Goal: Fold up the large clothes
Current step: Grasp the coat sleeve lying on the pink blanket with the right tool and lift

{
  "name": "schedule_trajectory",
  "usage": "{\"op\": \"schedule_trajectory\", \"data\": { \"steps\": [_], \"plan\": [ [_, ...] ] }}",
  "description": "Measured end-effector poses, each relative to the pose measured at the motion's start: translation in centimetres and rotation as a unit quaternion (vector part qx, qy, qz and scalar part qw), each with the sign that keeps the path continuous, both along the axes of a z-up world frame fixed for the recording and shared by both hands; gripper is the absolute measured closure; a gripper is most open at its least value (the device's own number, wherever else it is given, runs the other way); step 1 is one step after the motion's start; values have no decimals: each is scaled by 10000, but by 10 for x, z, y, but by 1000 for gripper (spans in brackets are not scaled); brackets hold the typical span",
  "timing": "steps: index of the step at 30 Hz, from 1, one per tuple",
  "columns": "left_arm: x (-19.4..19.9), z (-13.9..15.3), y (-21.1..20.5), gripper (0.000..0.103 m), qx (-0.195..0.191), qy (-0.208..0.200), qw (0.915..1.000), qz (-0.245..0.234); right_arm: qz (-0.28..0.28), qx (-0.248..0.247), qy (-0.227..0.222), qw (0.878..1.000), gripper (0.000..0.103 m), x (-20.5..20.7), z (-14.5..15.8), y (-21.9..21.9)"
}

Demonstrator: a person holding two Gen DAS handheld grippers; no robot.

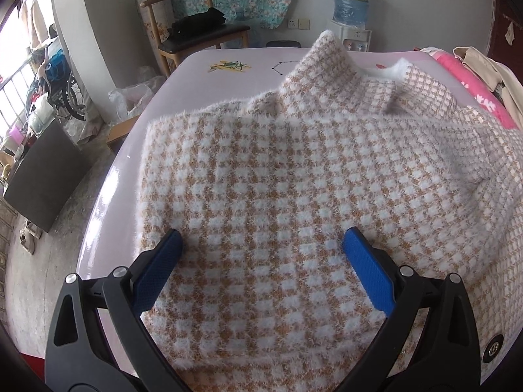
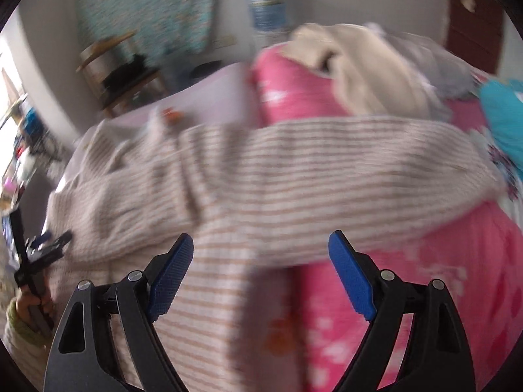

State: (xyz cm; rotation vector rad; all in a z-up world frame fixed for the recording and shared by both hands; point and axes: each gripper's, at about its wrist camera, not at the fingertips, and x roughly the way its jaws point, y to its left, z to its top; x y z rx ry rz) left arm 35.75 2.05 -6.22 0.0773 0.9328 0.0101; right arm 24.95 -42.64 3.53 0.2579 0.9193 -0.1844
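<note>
Left gripper (image 1: pixel 261 245): agape, empty, over sweater (image 1: pixel 294 170) | right gripper (image 2: pixel 260 250): agape, empty | next: you pinch the sleeve (image 2: pixel 327 170) edge, fold inward flat.

My right gripper (image 2: pixel 260 245) hangs wide open above the checked sweater (image 2: pixel 261 176), nothing between its blue pads (image 2: pixel 170 277). Picture's smeary. Right of the sweater there's a pink blanket (image 2: pixel 408 277); at its left edge, the left gripper (image 2: pixel 42 245) in a hand (image 2: pixel 29 303).

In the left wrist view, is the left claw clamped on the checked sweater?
No: the left claw stands wide open above the checked sweater, with its blue pads apart and gripping nothing.
</note>
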Motion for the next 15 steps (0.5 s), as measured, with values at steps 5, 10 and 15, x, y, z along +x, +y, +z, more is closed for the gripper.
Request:
{"op": "schedule_trajectory", "data": {
  "steps": [5,10,15],
  "plan": [
    [-1,1,-1,7,26,-9,10000,24,-1330,382,-77,9904,20,-15,12,-113],
    [-2,1,0,7,26,-15,10000,39,-2522,1185,-66,9604,24,-25,-5,-207],
    [-2,0,-1,7,28,-17,10000,32,-3174,1759,-46,9318,30,-25,-31,-260]
  ]
}}
